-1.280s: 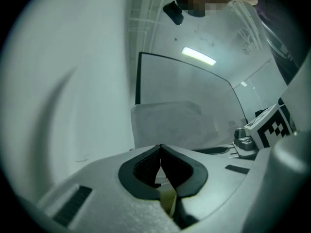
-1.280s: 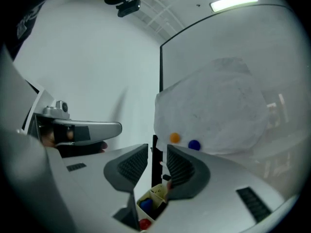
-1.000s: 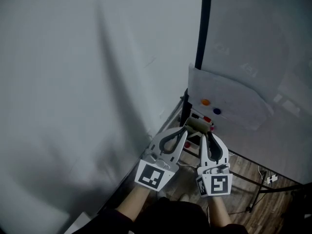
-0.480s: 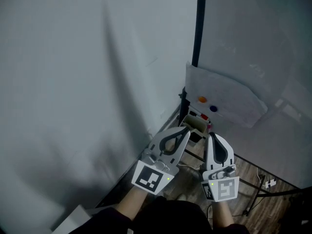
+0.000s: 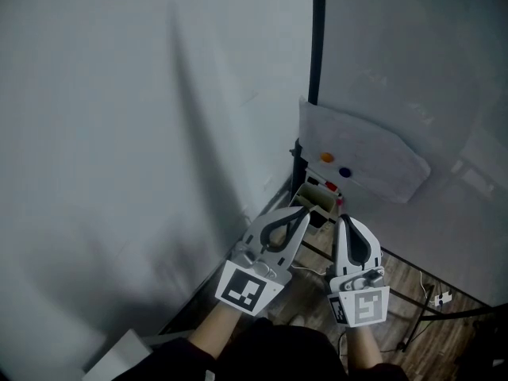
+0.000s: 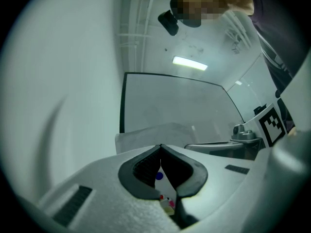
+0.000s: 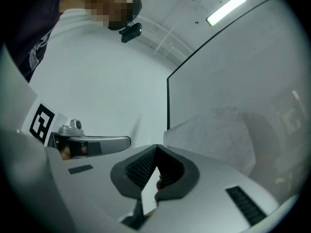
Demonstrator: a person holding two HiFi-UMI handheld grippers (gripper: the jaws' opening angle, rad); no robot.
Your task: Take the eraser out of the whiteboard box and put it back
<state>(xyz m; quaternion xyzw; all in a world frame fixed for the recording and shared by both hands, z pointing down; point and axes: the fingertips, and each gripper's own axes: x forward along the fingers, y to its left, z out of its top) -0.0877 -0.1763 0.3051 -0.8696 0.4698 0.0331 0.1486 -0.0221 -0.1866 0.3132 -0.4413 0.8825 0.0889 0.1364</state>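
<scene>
At near centre: left tool (image 5: 303,212) and right tool (image 5: 342,221) sit side by side, tips toward the far whiteboard box (image 5: 310,210).
Left tool: jaws closed tip to tip, nothing between them.
Right tool: jaws fully closed, nothing gripped.
Eraser (image 5: 321,198): pale olive block in the whiteboard box, just beyond both tool tips.
Whiteboard box: at the lower left corner of the whiteboard (image 5: 397,62), beside small red items.
Paper sheet (image 5: 373,153): on the whiteboard above the box, carrying an orange magnet (image 5: 326,157) and a blue magnet (image 5: 344,172).
</scene>
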